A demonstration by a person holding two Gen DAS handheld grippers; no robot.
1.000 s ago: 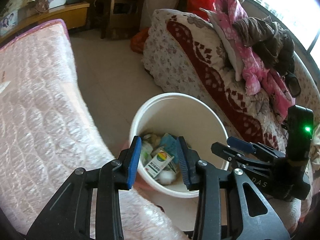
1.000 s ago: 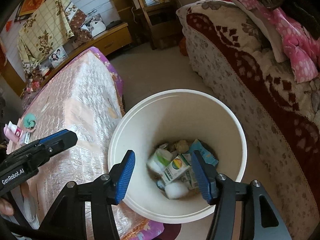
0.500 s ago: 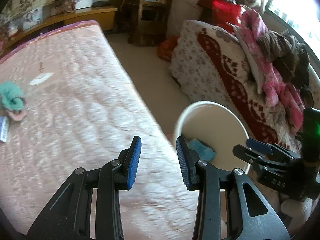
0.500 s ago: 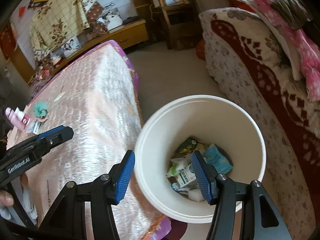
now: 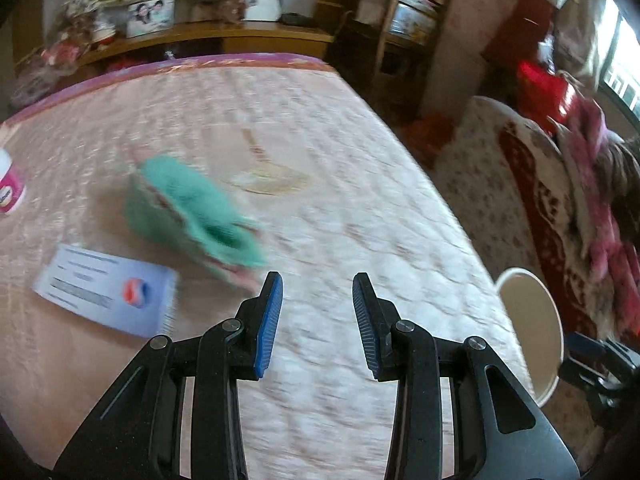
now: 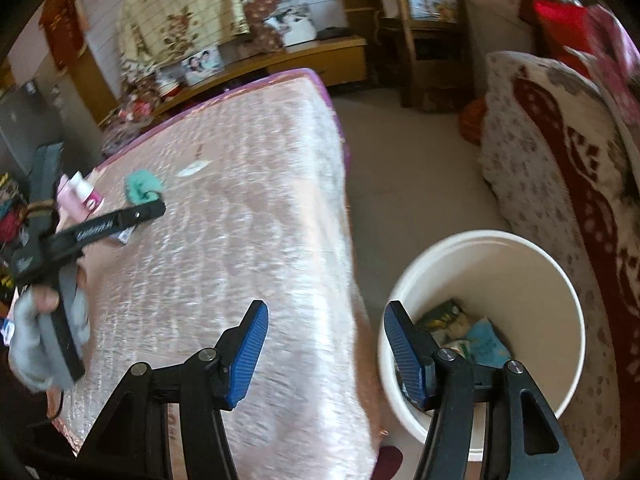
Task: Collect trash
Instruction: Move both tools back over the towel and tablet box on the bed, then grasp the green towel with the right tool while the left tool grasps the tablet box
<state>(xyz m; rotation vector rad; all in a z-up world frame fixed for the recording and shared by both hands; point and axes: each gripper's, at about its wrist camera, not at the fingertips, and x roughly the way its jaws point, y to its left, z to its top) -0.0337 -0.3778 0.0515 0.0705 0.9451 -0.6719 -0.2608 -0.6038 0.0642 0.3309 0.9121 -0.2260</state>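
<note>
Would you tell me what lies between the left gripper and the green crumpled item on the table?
Nothing: in the left wrist view, only bare pink quilted cover separates the left gripper from the green crumpled item.

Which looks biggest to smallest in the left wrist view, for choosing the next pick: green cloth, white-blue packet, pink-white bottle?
1. green cloth
2. white-blue packet, close behind; motion blur makes this unsure
3. pink-white bottle, cut off by the picture edge

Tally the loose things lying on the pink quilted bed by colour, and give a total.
Green: 1, the crumpled green knitted cloth
White: 1, the flat white printed box with a red and blue logo
Pink and white: 1, the small pink and white bottle
Pale: 1, the flat pale paper scrap
Total: 4
</note>
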